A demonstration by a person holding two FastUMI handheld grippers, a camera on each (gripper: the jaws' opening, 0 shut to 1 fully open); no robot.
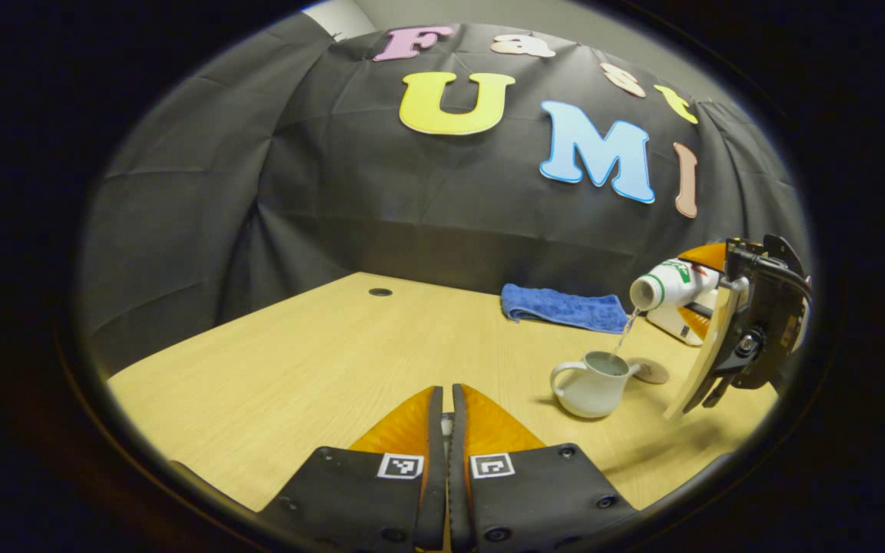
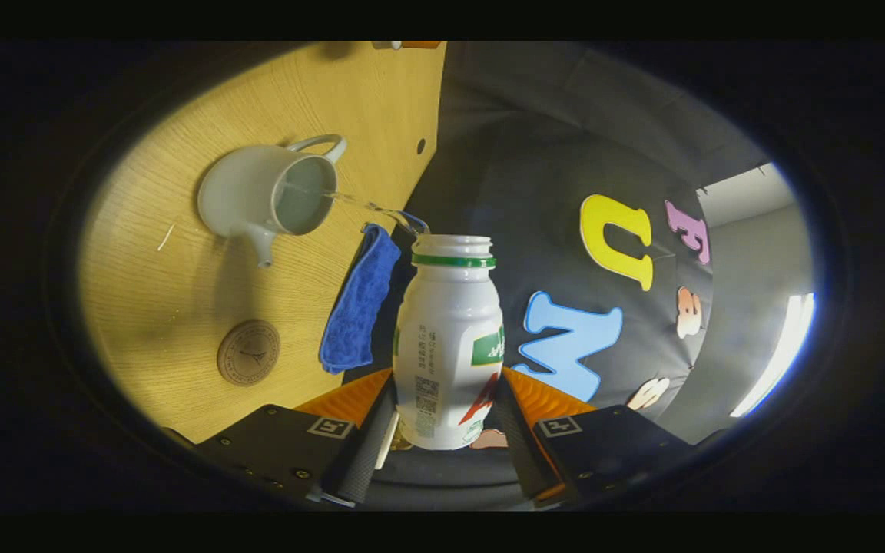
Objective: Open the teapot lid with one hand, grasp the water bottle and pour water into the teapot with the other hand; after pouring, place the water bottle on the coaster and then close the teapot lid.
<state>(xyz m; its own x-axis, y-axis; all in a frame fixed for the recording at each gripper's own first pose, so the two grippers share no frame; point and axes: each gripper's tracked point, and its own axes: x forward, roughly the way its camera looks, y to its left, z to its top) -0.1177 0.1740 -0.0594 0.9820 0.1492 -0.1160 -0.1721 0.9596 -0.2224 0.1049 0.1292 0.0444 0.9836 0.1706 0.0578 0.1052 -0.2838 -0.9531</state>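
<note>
1. In the right gripper view, the right gripper (image 2: 446, 418) has both fingers pressed against the sides of the bottle (image 2: 449, 342), which is uncapped and tipped toward the teapot (image 2: 262, 192).
2. A thin stream of water (image 2: 369, 207) runs from the bottle's mouth into the open teapot, which has water inside.
3. This view looks down into the teapot, with its spout pointing toward the coaster (image 2: 249, 352) and its handle on the opposite side.
4. The coaster lies bare on the table (image 2: 158, 307), near the teapot; a mark is stamped on it but is too small to read.
5. In the left gripper view, the left gripper (image 1: 446, 418) has its fingers drawn together, with something small and pale just visible in the slit between them; what it is cannot be told.
6. That view shows the scene from the side: the bottle (image 1: 669, 284) hangs tilted above the teapot (image 1: 594, 382), held by the right gripper (image 1: 727, 322).
7. The coaster (image 1: 648, 371) sits just beside the teapot, and the cloth (image 1: 564, 307) lies folded behind it.
8. The bottle's label carries green and red print and a barcode; none of it is legible.
9. The table (image 1: 319, 369) is light wood with a small round hole (image 1: 380, 292) near its back edge, well apart from the teapot.
10. Black cloth walls rise behind the table.
</note>
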